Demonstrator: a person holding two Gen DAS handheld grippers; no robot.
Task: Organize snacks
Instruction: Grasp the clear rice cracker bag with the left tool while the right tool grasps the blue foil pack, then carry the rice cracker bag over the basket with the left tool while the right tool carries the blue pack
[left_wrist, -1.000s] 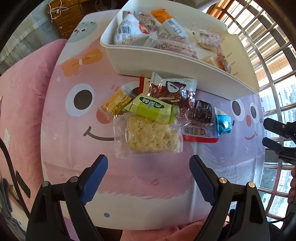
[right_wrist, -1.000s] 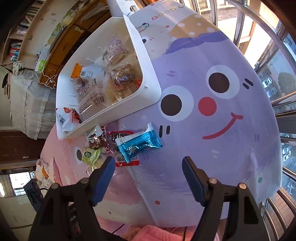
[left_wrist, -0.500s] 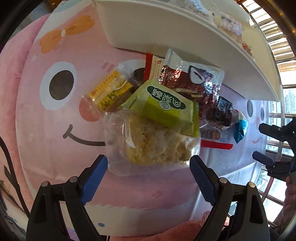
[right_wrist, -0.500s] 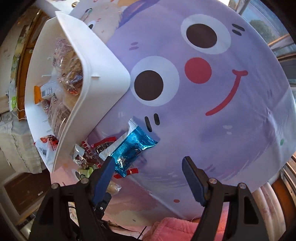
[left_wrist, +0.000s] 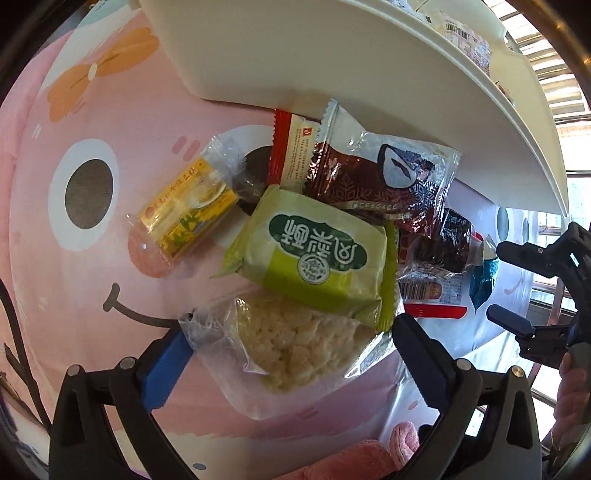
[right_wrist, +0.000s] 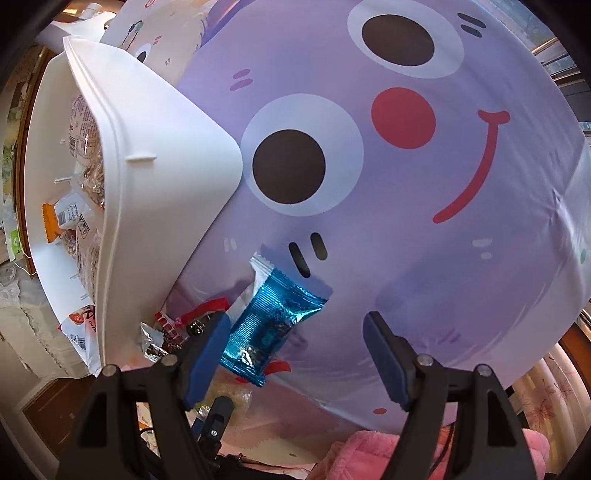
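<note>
A crumbly pale rice cake (left_wrist: 295, 343) in crinkled clear wrap lies between the left gripper's (left_wrist: 288, 350) fingers, which have just been opening and stand spread, not pressing it. Overlapping its far edge is a matte green packet (left_wrist: 314, 254) with white Chinese characters; beyond lie a glossy yellow bar (left_wrist: 188, 206), a brown foil pack (left_wrist: 380, 181) and a red-edged wrapper (left_wrist: 291, 155) against the smooth white bin (left_wrist: 332, 59). The right gripper's (right_wrist: 295, 354) fingers are spread; a shiny blue foil candy (right_wrist: 269, 321) lies just beside its left finger (right_wrist: 207, 354). All rests on a cartoon-face cloth (right_wrist: 443, 221) over the desk.
</note>
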